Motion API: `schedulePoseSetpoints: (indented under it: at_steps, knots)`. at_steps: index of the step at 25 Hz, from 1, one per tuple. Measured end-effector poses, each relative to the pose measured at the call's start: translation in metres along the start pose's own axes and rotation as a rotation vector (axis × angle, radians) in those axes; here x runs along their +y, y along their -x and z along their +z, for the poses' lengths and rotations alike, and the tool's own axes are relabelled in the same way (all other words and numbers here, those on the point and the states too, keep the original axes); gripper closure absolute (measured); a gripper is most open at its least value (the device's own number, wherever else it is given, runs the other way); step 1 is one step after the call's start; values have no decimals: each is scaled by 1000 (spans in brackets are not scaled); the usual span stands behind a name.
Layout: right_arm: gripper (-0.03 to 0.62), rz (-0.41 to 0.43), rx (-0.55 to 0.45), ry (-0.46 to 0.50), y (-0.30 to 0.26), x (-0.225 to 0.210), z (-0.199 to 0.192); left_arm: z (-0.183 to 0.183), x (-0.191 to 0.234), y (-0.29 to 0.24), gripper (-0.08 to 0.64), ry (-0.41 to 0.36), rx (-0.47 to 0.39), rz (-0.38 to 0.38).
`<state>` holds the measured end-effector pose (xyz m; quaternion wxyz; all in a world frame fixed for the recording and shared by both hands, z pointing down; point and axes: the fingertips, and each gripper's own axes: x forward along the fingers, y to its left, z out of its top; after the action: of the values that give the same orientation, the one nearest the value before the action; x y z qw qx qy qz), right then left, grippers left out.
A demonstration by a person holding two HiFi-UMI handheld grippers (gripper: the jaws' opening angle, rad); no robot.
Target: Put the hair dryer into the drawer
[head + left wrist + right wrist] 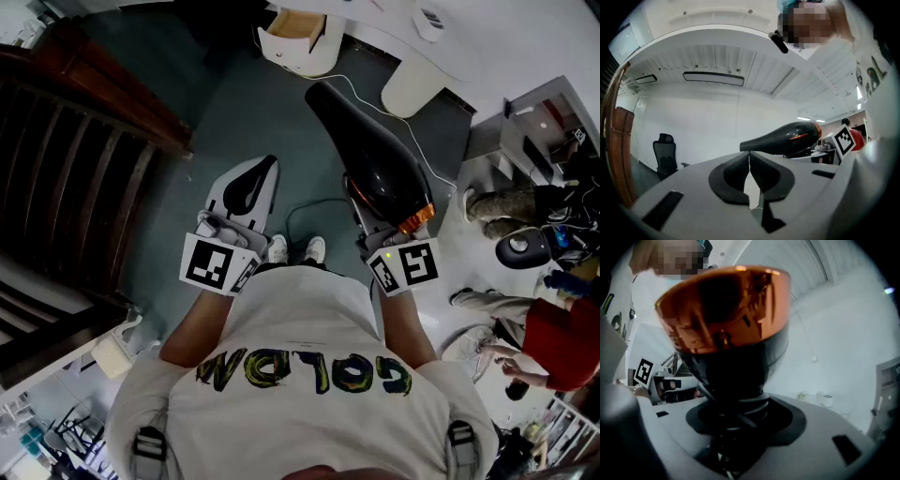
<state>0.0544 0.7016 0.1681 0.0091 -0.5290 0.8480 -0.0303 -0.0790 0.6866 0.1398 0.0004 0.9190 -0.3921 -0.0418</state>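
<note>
The right gripper [377, 220] squeezes the shiny black plastic hair dryer with an orange ring [370, 141], holding it up over the dark grey floor [234, 103] for carrying. The left gripper [249, 190] is pressed together and holds nothing, probably kept free for the drawer.

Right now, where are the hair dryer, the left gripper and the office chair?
hair dryer [377, 161], head view, on its black body.
left gripper [749, 159], left gripper view, where its closed jaws meet.
office chair [665, 156], left gripper view, on its backrest.
</note>
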Motion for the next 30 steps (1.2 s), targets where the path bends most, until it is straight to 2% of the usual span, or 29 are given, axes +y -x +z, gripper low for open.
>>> schedulePoseSetpoints:
  at_steps: [9,13,20,25,30]
  knots:
    - [336,11,-9,-4,6,-21,2,-4,-12,-25,546,6,5,18]
    - [334,45,-20,-45,8,-35,0,-9,-19,-39,546,6,4,30]
    - [334,54,-19,-50,-10,-60,-1,-11,-10,-64,546,3,-2,55]
    - [335,51,-17,-60,-44,-70,-4,-15,20,-85,546,8,-1,51]
    - [335,48,-15,-66,-99,-75,-5,-16,71,-110,546,8,-4,40]
